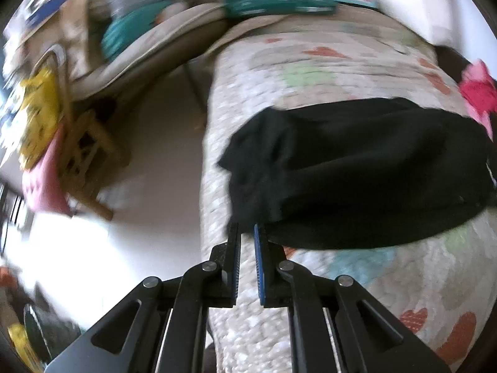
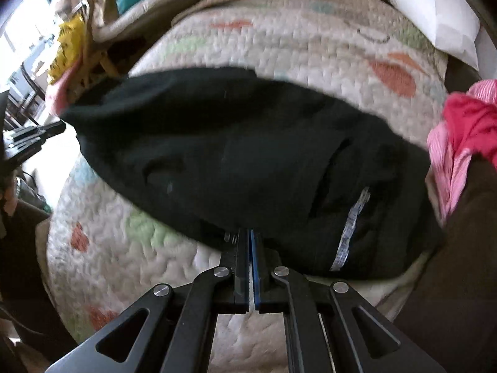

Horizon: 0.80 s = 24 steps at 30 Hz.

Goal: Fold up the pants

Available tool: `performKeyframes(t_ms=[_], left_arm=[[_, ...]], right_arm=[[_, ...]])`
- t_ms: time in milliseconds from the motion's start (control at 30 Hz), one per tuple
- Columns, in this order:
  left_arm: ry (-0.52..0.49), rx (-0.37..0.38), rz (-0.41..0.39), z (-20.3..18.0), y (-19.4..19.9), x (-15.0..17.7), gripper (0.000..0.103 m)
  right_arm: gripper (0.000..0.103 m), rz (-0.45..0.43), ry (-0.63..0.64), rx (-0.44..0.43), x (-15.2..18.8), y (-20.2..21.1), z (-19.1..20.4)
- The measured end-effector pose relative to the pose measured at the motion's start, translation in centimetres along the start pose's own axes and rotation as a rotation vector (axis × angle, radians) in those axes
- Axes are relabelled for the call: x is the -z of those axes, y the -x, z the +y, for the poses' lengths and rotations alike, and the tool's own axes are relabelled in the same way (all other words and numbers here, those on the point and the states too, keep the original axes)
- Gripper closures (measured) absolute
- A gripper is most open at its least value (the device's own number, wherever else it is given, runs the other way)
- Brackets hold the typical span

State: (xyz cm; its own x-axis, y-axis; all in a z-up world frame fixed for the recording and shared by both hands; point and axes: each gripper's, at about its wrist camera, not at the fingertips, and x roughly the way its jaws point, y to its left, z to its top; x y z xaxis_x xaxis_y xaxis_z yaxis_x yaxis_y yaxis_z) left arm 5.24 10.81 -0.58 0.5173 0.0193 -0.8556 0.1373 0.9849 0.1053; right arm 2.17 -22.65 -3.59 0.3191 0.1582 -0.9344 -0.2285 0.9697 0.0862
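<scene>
The black pants [image 1: 357, 168] lie folded across a quilted bedspread with coloured hearts [image 1: 310, 71]. My left gripper [image 1: 247, 230] is at the pants' near left corner, its jaws a small gap apart with only the black cloth's edge at the tips. In the right wrist view the pants [image 2: 233, 149] fill the middle, a white label strip showing at the right. My right gripper [image 2: 249, 233] is shut, its tips at the near edge of the black cloth. Whether cloth is pinched I cannot tell. The left gripper [image 2: 34, 136] shows at the far left.
A pink and red garment [image 2: 466, 130] lies at the bed's right edge. Teal packages [image 1: 279, 3] sit at the far end. A cushioned chair [image 1: 155, 46], yellow bag [image 1: 37, 115] and wooden stool [image 1: 90, 161] stand on the pale floor left of the bed.
</scene>
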Motion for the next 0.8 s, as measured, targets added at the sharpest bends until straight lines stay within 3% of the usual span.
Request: performKeyframes(t_ms=[100,167,267,333,400,433,567,633,733,800], left_arm=[[0.148,0.003,0.014,2.9,0.3,0.6,0.090],[0.260,0.008,0.005,4.9,0.7,1.0,0.081],[0.398,0.046,-0.030,7.3,1.4,1.2,0.081],[0.469,0.094,-0.043,8.1,1.6,1.2,0.079],[0.511,0.135,-0.038,8.1,1.4,0.8,0.076],[0.522,0.151,-0.028,8.0,1.1,0.6,0.074],[0.589,0.201,0.020,6.8,-0.4,-1.2,0.074],[0.599,0.214,0.012,6.0,-0.5,-2.2,0.074],[0.535,0.223,-0.055,4.4,-0.1,-3.4,0.072],[0.467,0.202,-0.099,3.2,0.1,-3.4,0.066]], right_arm=[[0.101,0.051,-0.035,0.004,1.1,-0.9,0.2],[0.100,0.059,-0.062,0.043,1.4,-1.0,-0.2],[0.096,0.031,-0.107,0.018,1.6,-0.2,-0.8],[0.082,-0.012,-0.113,0.000,1.5,1.0,-0.8],[0.028,-0.050,-0.102,0.010,1.2,1.9,-0.7],[0.024,-0.074,-0.096,0.028,1.0,2.4,-0.6],[0.025,-0.139,-0.068,0.083,-0.9,4.0,-0.5],[0.026,-0.174,-0.125,0.082,-1.9,5.1,-2.1],[0.026,-0.253,-0.282,0.073,-3.4,7.7,-6.7],[0.026,-0.236,-0.327,0.094,-4.3,8.2,-8.9]])
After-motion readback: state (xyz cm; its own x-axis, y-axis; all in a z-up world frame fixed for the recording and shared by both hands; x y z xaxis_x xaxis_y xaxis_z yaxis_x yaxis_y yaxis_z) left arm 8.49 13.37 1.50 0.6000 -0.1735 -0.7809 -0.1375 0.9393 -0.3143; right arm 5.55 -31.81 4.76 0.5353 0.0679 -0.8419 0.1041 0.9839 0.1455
